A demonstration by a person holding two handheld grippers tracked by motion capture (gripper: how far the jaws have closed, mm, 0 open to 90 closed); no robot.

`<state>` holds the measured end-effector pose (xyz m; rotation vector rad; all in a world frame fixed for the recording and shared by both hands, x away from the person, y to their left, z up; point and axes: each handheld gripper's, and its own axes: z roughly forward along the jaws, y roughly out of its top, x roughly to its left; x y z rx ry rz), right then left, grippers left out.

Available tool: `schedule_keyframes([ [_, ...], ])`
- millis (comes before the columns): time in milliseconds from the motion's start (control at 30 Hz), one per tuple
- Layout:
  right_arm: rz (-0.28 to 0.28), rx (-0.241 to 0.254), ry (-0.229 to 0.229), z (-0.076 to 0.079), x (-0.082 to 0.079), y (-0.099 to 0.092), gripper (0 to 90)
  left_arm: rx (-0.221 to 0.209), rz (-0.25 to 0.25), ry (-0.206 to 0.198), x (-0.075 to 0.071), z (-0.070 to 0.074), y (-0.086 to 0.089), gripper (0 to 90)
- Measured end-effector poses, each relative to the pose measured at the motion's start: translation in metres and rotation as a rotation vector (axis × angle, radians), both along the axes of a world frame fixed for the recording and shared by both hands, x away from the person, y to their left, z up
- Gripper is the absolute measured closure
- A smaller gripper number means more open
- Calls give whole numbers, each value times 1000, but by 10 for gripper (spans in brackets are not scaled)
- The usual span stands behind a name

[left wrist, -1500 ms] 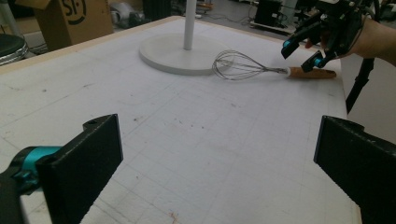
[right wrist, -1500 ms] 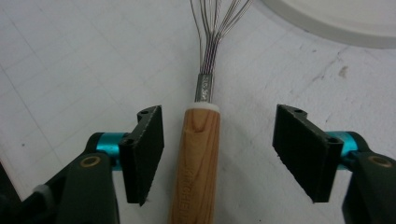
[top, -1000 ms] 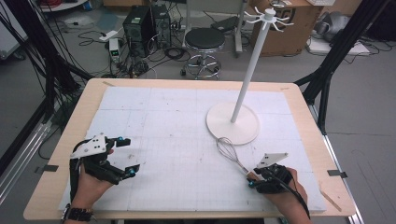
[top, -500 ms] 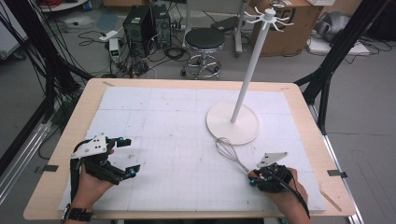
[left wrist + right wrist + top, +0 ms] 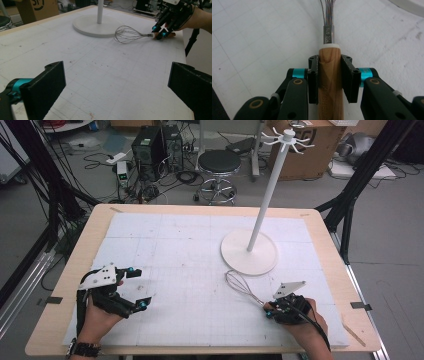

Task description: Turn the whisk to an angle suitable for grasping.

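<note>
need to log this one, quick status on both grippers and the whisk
Right gripper just closed on the whisk handle. Whisk lies flat on the table. Left gripper open, empty. White stand close beside the wires, not touching.

A wide stretch of white mat (image 5: pixel 175 250) is lying open across the centre and upper left of the high view. The right centre is being blocked by a white stand (image 5: pixel 250 251), with a whisk (image 5: pixel 243 288) lying just below it.

Wire whisk (image 5: pixel 243 288) (wooden handle) lies flat just beside the stand's base.
</note>
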<state>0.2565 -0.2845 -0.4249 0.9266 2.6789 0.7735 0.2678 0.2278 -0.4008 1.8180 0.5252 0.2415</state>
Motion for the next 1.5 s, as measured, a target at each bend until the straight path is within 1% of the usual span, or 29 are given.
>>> schedule_keyframes([
  [133,34,0,-7,1,3,11,703,-4,1,1,0,0,0,19],
  [167,60,3,-3,1,7,21,702,-5,0,-1,-1,0,0,20],
  [200,60,3,-3,1,7,21,702,-5,1,-1,-1,0,0,20],
  [233,79,-5,-9,1,9,32,702,-6,1,-1,-1,1,0,20],
  [267,79,-5,-9,1,9,32,702,-5,-1,-2,-1,1,1,20],
  [300,90,-3,-8,0,10,36,702,-8,-1,-2,-2,1,1,20],
  [433,150,2,-2,1,15,62,702,-12,-4,-5,-2,2,1,20],
  [533,183,0,-6,0,18,77,701,-13,-6,-5,-2,2,1,20],
  [567,197,0,-7,-1,20,86,699,-16,-6,-4,-3,2,1,20],
  [667,195,-3,-20,-2,20,89,687,-16,-6,-4,-3,2,2,20],
  [700,191,0,-18,-2,20,89,656,-17,-6,-3,-3,2,1,20],
  [733,178,3,-23,-1,20,87,614,-17,-6,-3,-3,1,1,20],
  [800,171,16,-22,0,18,82,602,-15,-5,-3,-3,1,1,20],
  [833,158,28,-22,0,14,76,585,-16,-5,-2,-3,1,1,20],
  [867,158,28,-22,0,14,76,585,-17,-5,-2,-3,1,1,20],
  [933,149,32,-21,0,10,69,590,-10,-6,-2,-2,1,1,20],
  [1033,144,32,-28,-1,7,60,631,-9,-6,-2,-2,1,0,20],
  [1067,139,35,-20,-2,7,58,659,-7,-5,-3,-2,1,0,20],
  [1100,138,34,-13,-3,7,57,659,-10,-6,-1,-2,1,-1,20],
  [1233,153,22,-15,-3,9,59,671,-10,-7,0,-2,1,-1,20],
  [1300,158,25,-16,-3,10,61,676,-10,-7,1,-2,1,-1,20],
  [1333,169,38,-17,-2,10,64,693,-10,-9,1,-2,1,0,20],
  [1433,180,43,-16,0,11,66,698,-11,-8,1,-2,1,0,20],
  [1500,193,23,-25,-1,13,73,698,-10,-10,0,-2,1,0,20],
])
